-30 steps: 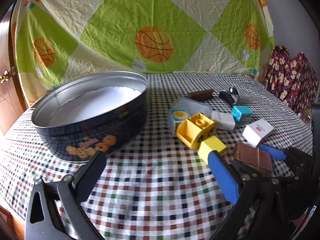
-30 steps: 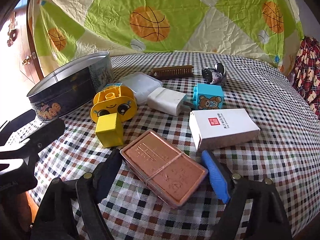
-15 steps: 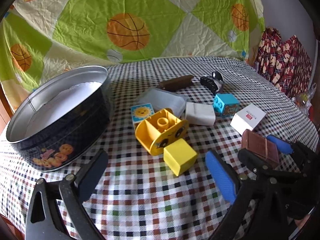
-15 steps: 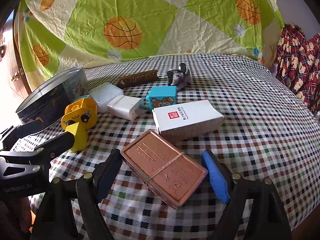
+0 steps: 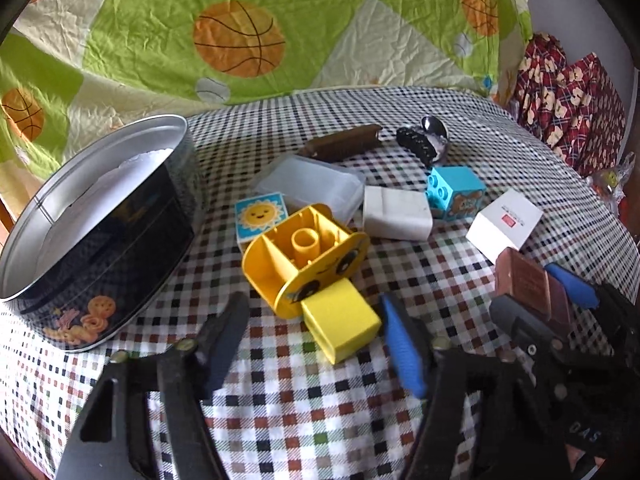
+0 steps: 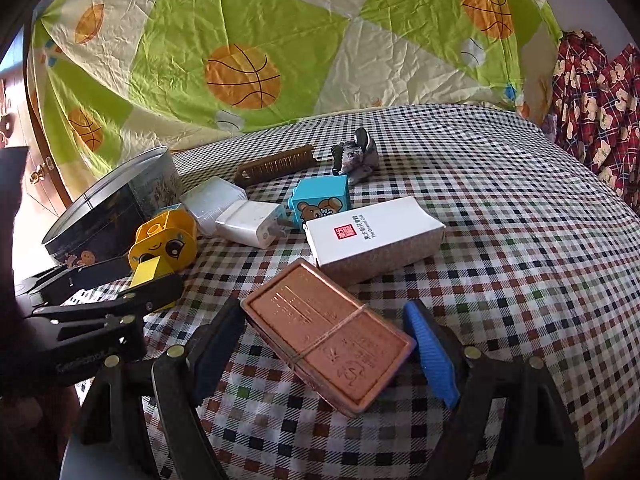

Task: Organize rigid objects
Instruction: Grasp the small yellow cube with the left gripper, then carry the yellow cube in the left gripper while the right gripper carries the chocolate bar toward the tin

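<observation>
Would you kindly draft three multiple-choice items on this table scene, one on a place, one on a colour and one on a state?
1. Where does the small yellow cube lie?
A. Inside the cookie tin
B. Between the left gripper's fingers, against the yellow face block
C. On the white box

2. What colour is the block with the bear picture?
A. Light blue
B. Red
C. Green

3. How is the round cookie tin?
A. Lidded
B. Tipped on its side
C. Upright, lid off

Answers: 1 B, the left gripper straddles it, jaws closing, beside the yellow face block. 2 A, its faces show light blue. 3 C, the white lining shows inside its open rim.
</observation>
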`<move>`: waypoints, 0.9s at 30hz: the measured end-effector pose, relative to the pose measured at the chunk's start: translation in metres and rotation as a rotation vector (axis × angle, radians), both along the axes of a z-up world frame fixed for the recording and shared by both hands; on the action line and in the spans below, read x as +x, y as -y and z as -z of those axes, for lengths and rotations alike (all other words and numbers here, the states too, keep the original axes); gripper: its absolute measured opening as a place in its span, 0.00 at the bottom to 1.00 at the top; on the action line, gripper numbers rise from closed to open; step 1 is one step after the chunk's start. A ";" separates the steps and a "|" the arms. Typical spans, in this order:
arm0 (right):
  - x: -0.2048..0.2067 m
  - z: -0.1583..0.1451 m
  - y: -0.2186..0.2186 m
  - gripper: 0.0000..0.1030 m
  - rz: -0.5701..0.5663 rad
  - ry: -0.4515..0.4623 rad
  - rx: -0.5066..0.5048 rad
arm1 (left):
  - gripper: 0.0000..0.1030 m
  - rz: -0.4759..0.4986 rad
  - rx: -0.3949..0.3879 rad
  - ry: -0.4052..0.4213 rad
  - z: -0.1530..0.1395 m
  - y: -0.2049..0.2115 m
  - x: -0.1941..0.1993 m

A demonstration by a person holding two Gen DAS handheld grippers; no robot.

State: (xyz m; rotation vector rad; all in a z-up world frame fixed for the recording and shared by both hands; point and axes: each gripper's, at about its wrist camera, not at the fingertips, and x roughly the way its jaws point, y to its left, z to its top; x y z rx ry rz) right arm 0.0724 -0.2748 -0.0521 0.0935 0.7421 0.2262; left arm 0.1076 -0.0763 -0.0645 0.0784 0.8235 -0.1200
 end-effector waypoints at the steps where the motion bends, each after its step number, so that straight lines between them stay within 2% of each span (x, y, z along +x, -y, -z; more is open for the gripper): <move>1: 0.000 0.000 0.000 0.81 0.000 0.001 -0.001 | 0.43 0.000 -0.005 -0.007 0.001 -0.001 0.002; 3: 0.000 0.000 0.000 0.81 -0.002 0.003 -0.004 | 0.34 0.003 -0.025 -0.011 0.003 -0.004 0.000; 7: -0.002 -0.001 -0.002 0.81 -0.001 0.018 -0.020 | 0.34 0.003 -0.067 0.022 0.001 -0.012 -0.007; 16: -0.008 -0.003 -0.005 0.81 -0.002 0.064 -0.046 | 0.34 -0.013 -0.058 0.065 0.006 -0.020 -0.023; 17: -0.008 -0.004 -0.005 0.81 0.000 0.068 -0.048 | 0.34 -0.010 -0.077 0.102 0.003 -0.023 -0.027; 23: -0.009 -0.005 -0.007 0.81 0.001 0.078 -0.052 | 0.34 -0.010 -0.083 0.114 0.002 -0.025 -0.028; 27: -0.013 -0.007 -0.008 0.81 0.003 0.108 -0.066 | 0.34 -0.020 -0.080 0.163 0.000 -0.025 -0.035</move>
